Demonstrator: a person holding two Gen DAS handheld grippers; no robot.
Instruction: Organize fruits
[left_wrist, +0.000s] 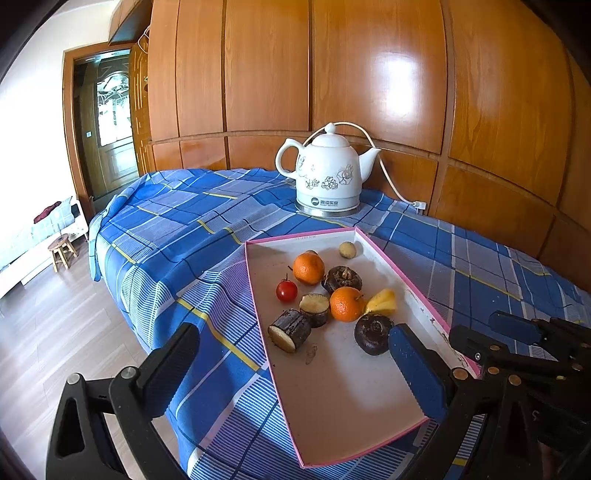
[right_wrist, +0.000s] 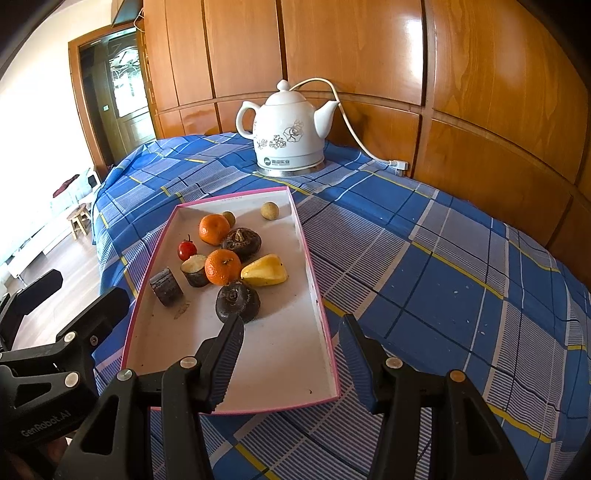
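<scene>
A pink-rimmed white tray lies on the blue checked tablecloth. It holds two oranges, a cherry tomato, a yellow fruit piece, dark round water chestnuts, cut dark cane pieces and small tan longans. My left gripper is open and empty over the tray's near end. My right gripper is open and empty, straddling the tray's right rim; it also shows in the left wrist view.
A white ceramic electric kettle with cord stands at the back of the table by a wooden panelled wall. The table edge drops to a wood floor on the left, with a small stool.
</scene>
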